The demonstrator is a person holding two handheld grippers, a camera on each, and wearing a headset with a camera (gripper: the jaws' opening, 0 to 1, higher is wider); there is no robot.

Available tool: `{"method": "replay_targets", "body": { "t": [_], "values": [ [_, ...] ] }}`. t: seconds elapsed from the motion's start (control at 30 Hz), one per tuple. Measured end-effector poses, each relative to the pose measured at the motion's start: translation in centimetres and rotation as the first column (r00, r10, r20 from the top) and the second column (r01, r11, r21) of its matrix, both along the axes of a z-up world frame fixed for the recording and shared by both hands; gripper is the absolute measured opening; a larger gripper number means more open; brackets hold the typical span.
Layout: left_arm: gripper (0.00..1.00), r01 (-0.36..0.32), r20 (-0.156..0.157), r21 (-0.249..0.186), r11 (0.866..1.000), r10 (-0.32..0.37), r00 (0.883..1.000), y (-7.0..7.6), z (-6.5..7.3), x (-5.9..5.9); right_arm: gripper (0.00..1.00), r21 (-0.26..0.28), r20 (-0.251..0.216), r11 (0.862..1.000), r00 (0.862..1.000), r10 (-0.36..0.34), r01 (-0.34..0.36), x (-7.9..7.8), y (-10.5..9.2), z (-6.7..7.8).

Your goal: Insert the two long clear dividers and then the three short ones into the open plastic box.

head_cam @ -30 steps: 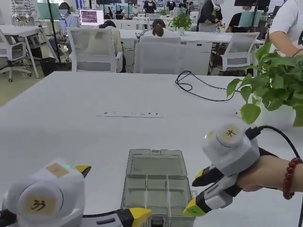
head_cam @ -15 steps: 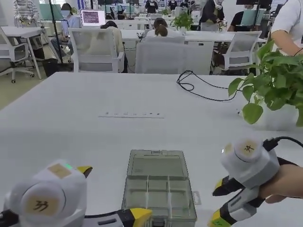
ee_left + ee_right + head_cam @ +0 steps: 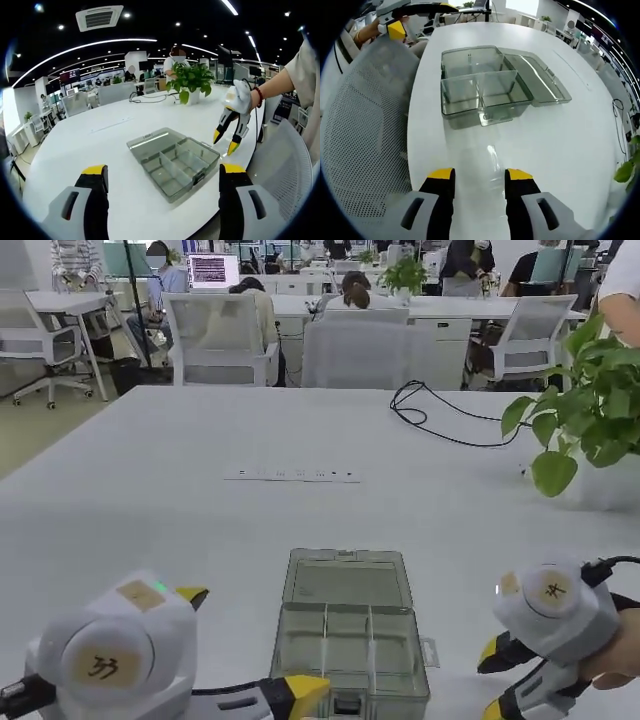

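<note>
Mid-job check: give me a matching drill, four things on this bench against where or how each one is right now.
Things:
1. plastic box
2. black cable
3. plant
4. right hand-held gripper

States:
A. looped on the far part of the table
B. jaws apart, to the right of the box
C. lid lying open
D. green leaves at the table's right edge

Pairs: 1-C, 2-A, 3-D, 4-B.
</note>
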State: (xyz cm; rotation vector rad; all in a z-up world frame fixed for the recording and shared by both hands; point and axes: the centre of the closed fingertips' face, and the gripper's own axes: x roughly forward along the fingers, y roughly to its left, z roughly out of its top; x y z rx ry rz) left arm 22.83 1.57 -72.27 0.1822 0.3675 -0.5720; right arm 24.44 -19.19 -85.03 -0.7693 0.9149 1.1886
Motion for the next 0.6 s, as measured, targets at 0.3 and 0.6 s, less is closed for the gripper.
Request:
{"method": "replay_targets", "body": {
  "t": [0.3, 0.6],
  "values": [
    [0.92, -0.001, 0.002, -0.002, 1.000, 0.001, 1.000, -0.07, 0.11, 0.08, 0.37, -0.030, -0.005, 0.997, 0.998, 0.065, -0.065, -0.16, -0.18, -0.42],
    [0.91, -0.002, 0.000, 0.002, 1.000, 0.002, 1.000, -0.11, 0.10, 0.05, 0.34, -0.026, -0.018, 0.997, 0.997, 0.078, -0.079, -0.03, -0.28, -0.49]
  ]
}}
